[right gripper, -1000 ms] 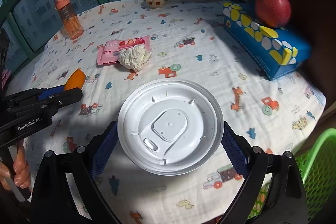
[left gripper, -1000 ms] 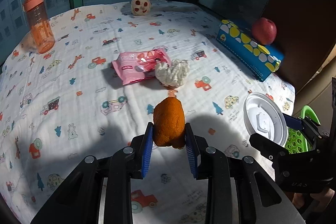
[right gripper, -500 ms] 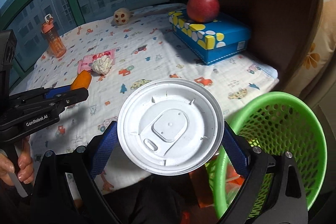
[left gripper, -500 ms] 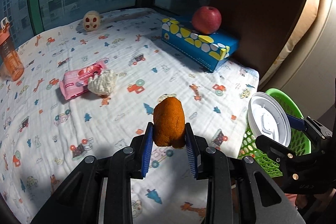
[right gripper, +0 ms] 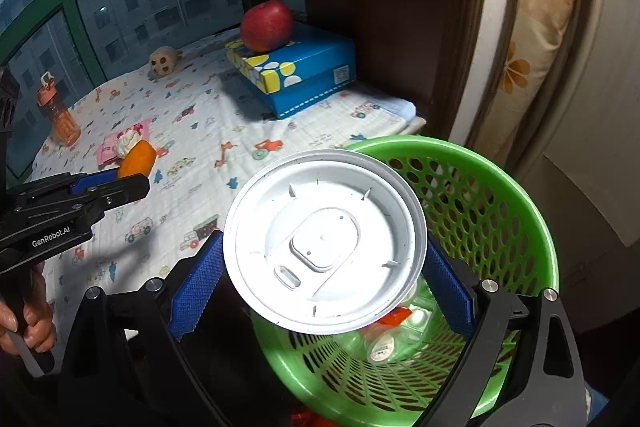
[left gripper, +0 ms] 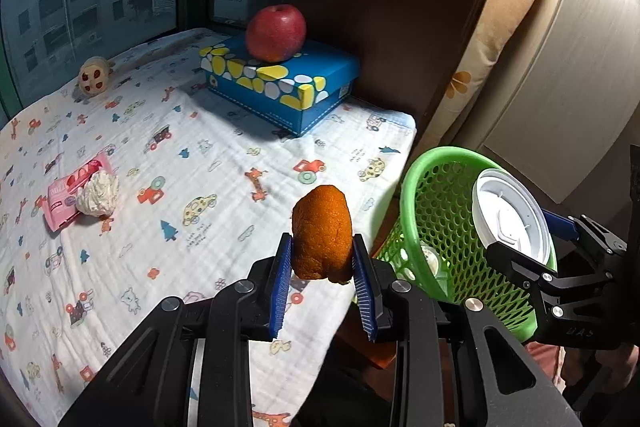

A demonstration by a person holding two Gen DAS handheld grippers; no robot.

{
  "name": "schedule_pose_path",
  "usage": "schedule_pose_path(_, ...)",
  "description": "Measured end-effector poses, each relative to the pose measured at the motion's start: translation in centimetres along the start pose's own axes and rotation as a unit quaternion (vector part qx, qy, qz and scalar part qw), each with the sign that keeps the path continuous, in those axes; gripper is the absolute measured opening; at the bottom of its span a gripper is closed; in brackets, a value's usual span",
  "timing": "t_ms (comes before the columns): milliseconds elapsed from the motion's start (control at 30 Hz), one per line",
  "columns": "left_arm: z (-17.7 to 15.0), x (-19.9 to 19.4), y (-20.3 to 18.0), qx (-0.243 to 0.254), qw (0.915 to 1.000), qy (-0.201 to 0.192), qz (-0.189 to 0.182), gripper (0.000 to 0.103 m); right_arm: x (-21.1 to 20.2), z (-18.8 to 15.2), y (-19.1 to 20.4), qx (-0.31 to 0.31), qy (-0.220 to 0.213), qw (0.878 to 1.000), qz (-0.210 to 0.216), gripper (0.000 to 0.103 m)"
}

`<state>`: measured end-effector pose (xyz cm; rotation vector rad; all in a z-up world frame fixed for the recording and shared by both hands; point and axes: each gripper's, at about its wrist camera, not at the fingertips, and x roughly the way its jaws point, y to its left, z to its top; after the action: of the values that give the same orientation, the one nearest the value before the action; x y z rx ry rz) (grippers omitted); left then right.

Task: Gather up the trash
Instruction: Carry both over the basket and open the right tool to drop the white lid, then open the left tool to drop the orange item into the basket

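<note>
My left gripper (left gripper: 322,269) is shut on a piece of orange peel (left gripper: 322,233) and holds it above the table's right edge, just left of the green mesh basket (left gripper: 436,195). My right gripper (right gripper: 320,267) is shut on a white plastic cup lid (right gripper: 324,247), held flat over the basket's (right gripper: 500,195) left rim. The lid (left gripper: 508,215) also shows in the left wrist view above the basket. Some trash lies at the basket's bottom (right gripper: 380,343). A crumpled white tissue (left gripper: 98,195) and a pink wrapper (left gripper: 66,191) lie on the table at the left.
A blue dotted box (left gripper: 280,87) with a red apple (left gripper: 276,33) on it stands at the table's far right. A small round toy (left gripper: 93,77) sits at the back by the window. An orange bottle (right gripper: 58,111) stands at the far left. A curtain (left gripper: 492,27) hangs beyond the basket.
Both grippers have swung right from over the table toward the green basket, carrying the peel and the lid. The lid is now over the basket's rim.
</note>
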<state>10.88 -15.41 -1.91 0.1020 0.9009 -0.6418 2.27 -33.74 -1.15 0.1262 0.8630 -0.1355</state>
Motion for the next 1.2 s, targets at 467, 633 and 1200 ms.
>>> schedule_pose_path(467,0.9,1.4,-5.7,0.046,0.9986,0.011,-0.026,0.029,-0.3,-1.7,-5.6,0.045,0.011,0.999,-0.028,0.094)
schedule_pose_path(633,1.0,2.0,-6.8,0.055,0.9978,0.017,-0.032,0.029,-0.9,-1.9,-6.5,0.054,0.005,0.998,-0.037,0.096)
schedule_pose_path(1200,-0.1,4.0,-11.0,0.076,0.9934,0.051,-0.068,0.029,-5.2,-1.7,-9.7,0.088,-0.043,0.994,-0.057,0.096)
